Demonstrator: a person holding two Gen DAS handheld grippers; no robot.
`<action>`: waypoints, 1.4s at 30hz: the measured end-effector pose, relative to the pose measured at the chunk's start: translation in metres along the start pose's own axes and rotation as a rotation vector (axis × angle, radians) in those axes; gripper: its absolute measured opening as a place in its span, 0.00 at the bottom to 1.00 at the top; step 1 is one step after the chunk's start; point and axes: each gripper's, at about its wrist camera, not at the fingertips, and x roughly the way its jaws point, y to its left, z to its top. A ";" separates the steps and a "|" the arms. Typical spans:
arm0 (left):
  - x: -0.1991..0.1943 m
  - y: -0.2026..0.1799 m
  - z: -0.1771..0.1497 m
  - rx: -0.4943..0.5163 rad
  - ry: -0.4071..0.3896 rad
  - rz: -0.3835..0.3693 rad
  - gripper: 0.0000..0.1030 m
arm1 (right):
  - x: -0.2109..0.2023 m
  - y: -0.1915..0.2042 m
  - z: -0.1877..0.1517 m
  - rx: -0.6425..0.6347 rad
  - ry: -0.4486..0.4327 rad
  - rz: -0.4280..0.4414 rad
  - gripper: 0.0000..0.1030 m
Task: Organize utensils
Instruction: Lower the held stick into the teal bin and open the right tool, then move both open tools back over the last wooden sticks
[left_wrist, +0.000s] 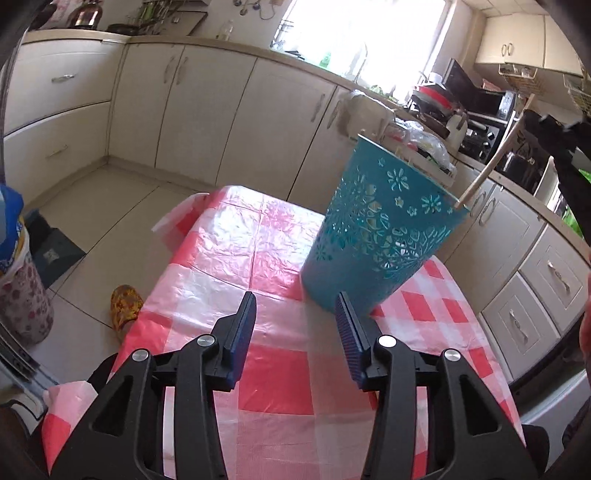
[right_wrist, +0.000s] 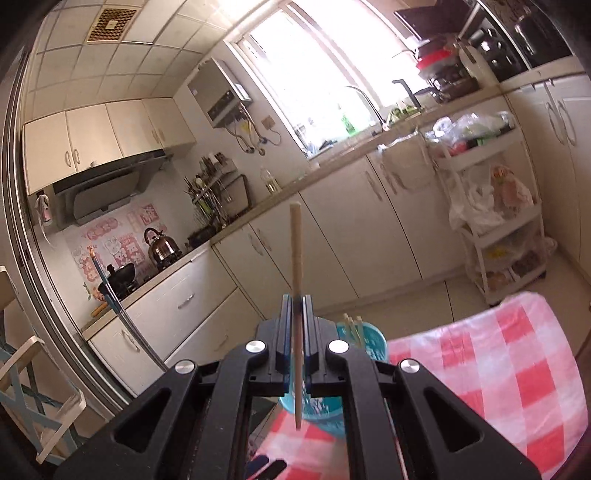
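Observation:
A teal cut-out utensil holder (left_wrist: 376, 236) stands on the red and white checked tablecloth (left_wrist: 280, 369). My left gripper (left_wrist: 297, 317) is open and empty, just in front of the holder's base. My right gripper (right_wrist: 296, 299) is shut on a wooden chopstick (right_wrist: 295, 251), held upright above the holder (right_wrist: 332, 410), its lower tip over the rim. In the left wrist view this chopstick (left_wrist: 491, 166) slants into the holder's right rim, with the right gripper (left_wrist: 543, 129) dark at the upper right. Other chopstick ends (right_wrist: 352, 323) stick out of the holder.
Cream cabinets (left_wrist: 207, 107) and a countertop run behind the table. A white storage cart (right_wrist: 491, 229) stands by the far cabinets. A yellow slipper (left_wrist: 125, 304) and a patterned bin (left_wrist: 20, 299) are on the floor at the left.

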 end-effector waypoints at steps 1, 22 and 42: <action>-0.001 0.004 -0.001 -0.013 -0.008 -0.007 0.43 | 0.008 0.006 0.009 -0.015 -0.013 0.002 0.06; 0.013 0.033 -0.003 -0.171 0.023 -0.072 0.50 | 0.005 -0.025 -0.037 -0.043 0.151 -0.157 0.06; 0.014 0.041 -0.005 -0.214 0.027 -0.082 0.60 | 0.025 -0.031 -0.219 -0.216 0.659 -0.342 0.25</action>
